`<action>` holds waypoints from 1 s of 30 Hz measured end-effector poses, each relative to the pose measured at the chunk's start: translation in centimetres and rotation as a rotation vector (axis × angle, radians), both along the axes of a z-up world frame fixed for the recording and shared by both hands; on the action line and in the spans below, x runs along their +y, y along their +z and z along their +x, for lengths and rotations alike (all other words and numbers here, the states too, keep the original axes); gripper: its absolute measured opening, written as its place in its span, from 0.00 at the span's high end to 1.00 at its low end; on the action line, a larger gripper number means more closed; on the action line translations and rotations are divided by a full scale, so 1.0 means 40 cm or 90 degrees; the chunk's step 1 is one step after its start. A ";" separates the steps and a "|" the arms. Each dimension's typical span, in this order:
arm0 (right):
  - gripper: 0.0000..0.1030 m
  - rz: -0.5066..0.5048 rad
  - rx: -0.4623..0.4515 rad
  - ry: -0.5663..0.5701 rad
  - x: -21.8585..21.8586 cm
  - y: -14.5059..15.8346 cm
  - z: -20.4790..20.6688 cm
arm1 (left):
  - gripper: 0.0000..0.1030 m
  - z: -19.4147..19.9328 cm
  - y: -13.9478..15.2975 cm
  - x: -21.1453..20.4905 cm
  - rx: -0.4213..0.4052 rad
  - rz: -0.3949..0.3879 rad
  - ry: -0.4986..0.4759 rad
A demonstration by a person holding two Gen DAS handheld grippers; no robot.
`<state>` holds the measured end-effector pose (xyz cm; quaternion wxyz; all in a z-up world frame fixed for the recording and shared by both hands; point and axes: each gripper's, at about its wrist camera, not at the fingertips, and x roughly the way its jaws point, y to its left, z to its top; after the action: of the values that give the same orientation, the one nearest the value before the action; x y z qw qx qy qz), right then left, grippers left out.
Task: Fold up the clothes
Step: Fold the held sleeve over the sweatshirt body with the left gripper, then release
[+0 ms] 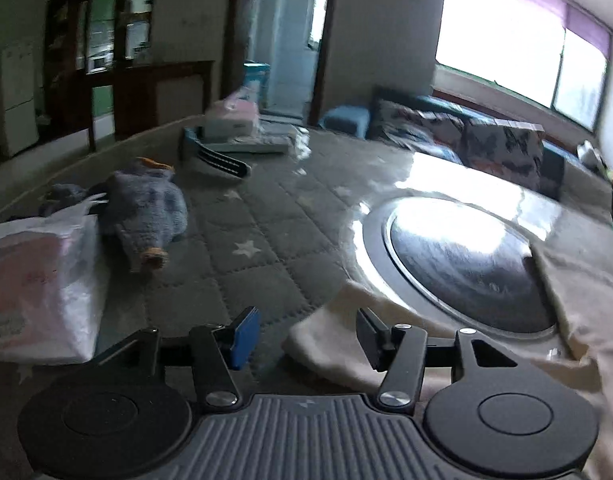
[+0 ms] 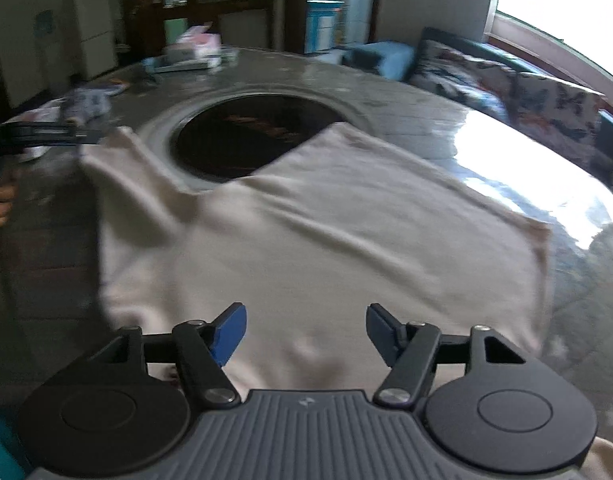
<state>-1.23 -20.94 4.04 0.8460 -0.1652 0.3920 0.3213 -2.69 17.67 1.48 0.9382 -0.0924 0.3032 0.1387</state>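
the cream garment (image 2: 306,240) lies spread flat on the table (image 2: 486,148), covering most of the near half of it, with soft wrinkles running across the cloth and one upper edge lapping over the rim of the dark round inset (image 2: 250,136) in the table's middle. one narrow part of it reaches up and left along the inset's rim, toward the left gripper (image 2: 82,138), which shows in the right wrist view only as a blurred dark bar at the left edge, so whether it touches the cloth there cannot be told. the right gripper (image 2: 306,330) hangs over the near part of the garment with its blue-padded fingers (image 2: 230,338) spread wide and nothing between them; the cloth lies directly below and ahead of the gap. in the left wrist view the left gripper (image 1: 308,334) is also spread wide and empty, and a rounded cream end of the garment (image 1: 330,344) sits just ahead of it, beside the right-hand finger, with the rest of the cloth running off to the right past the inset (image 1: 462,264). the quilted, star-printed table cover (image 1: 246,232) stretches beyond. further left lie a fuzzy blue-grey garment (image 1: 146,212) with orange cuffs and, just beside it, a white plastic bag (image 1: 46,280). at the far side of the table sits a stack of boxes (image 1: 234,124), and past the table a patterned sofa (image 1: 466,136) stands under a bright window (image 1: 518,44).
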 end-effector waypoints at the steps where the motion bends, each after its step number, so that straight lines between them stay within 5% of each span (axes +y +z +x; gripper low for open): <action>1: 0.47 0.000 0.003 0.013 0.010 -0.001 -0.008 | 0.66 0.005 -0.005 -0.002 0.003 0.004 -0.005; 5: 0.55 0.012 0.004 0.065 0.048 0.009 -0.044 | 0.89 0.015 -0.003 -0.014 0.000 0.004 -0.025; 11: 0.59 0.009 -0.017 0.176 0.120 0.028 -0.113 | 0.92 0.021 0.019 -0.030 -0.012 0.020 -0.018; 19: 0.94 -0.013 -0.034 0.241 0.194 -0.005 -0.151 | 0.92 0.015 0.121 -0.052 -0.087 0.039 -0.033; 23: 0.94 -0.009 -0.033 0.265 0.187 -0.006 -0.165 | 0.92 0.010 0.133 -0.063 -0.096 0.062 -0.024; 27: 0.81 -0.003 -0.027 0.271 0.181 -0.004 -0.162 | 0.92 0.024 0.077 -0.036 -0.027 0.042 0.000; 30: 0.81 0.010 -0.031 0.267 0.165 0.016 -0.166 | 0.91 0.021 0.046 -0.017 0.001 0.037 0.019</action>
<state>-7.85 -14.34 4.68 0.7710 -0.2445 0.3259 0.4895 -1.83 17.01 3.33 0.9381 -0.0695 0.2986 0.1613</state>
